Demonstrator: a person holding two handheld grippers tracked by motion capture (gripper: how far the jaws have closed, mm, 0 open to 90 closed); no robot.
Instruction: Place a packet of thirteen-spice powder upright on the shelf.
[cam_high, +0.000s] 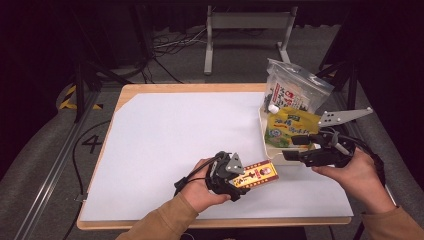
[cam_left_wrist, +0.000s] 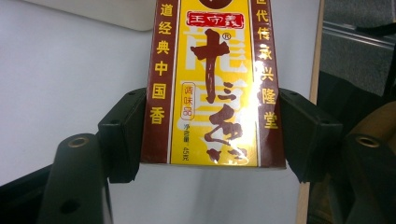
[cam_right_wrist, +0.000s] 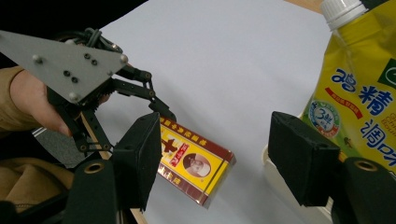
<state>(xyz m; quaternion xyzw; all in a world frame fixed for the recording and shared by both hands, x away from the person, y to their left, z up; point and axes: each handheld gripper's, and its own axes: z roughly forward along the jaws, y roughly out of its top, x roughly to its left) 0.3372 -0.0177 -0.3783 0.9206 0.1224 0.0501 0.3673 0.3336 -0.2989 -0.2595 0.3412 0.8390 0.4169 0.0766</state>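
My left gripper (cam_high: 239, 178) is clamped on the near end of the yellow spice box (cam_high: 257, 174), held over the white sheet (cam_high: 175, 140); my right gripper (cam_high: 295, 148) gapes empty just beside the tray (cam_high: 263, 135).

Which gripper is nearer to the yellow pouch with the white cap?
Right. The right gripper hovers open just beside the yellow pouch in the tray; the left gripper holds the spice box farther away.

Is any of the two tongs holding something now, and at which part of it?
The left tongs grip the red-and-yellow box by its long side edges near one end. The right tongs hold nothing; their jaws stand open.
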